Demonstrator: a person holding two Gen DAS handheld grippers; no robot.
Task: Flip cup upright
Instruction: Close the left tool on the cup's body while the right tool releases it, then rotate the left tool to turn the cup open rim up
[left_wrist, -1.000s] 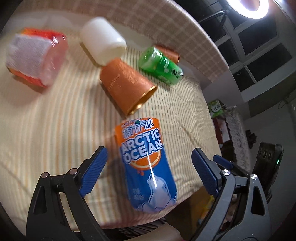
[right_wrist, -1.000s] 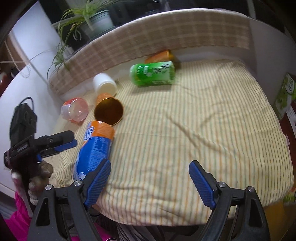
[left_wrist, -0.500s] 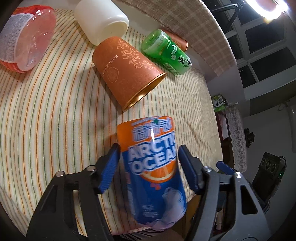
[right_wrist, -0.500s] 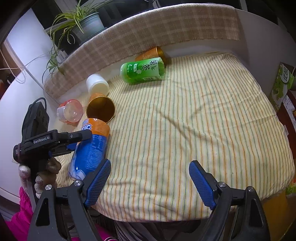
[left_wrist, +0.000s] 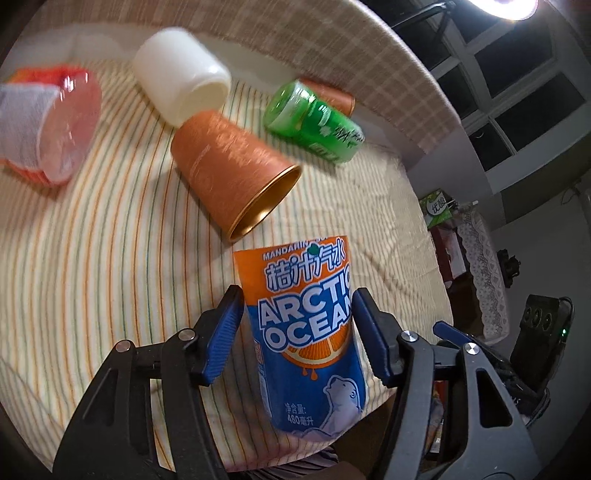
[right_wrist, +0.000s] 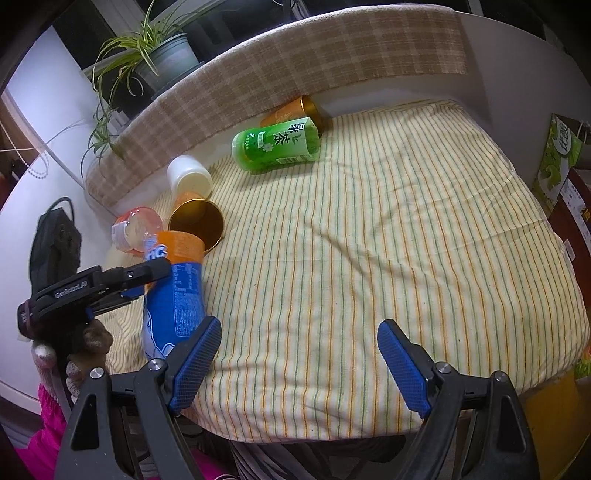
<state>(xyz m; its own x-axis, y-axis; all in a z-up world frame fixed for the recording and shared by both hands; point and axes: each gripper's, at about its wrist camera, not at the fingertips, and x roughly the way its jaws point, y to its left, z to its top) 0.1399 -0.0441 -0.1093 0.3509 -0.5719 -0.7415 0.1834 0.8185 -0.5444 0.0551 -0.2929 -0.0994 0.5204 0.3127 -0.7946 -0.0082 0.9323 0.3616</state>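
Observation:
A blue and orange Arctic Ocean cup (left_wrist: 310, 332) is held between my left gripper's blue pads (left_wrist: 295, 314); the gripper is shut on its sides. The cup is tilted and raised off the striped cloth, its orange end pointing away. In the right wrist view the same cup (right_wrist: 177, 291) leans over the table's left front corner, with the left gripper (right_wrist: 133, 277) on it. My right gripper (right_wrist: 299, 358) is open and empty above the front edge of the table.
Lying on their sides on the striped cloth (right_wrist: 369, 240): an orange-gold cup (left_wrist: 229, 177), a white cup (left_wrist: 181, 81), a green cup (left_wrist: 317, 122), a second orange cup (right_wrist: 291, 110) behind it, a red-lidded clear container (left_wrist: 48, 122). A checked backrest (right_wrist: 295, 55) borders the far edge.
My left gripper closed onto the Arctic Ocean cup and lifted and tilted it off the cloth. The right gripper stayed open and barely moved.

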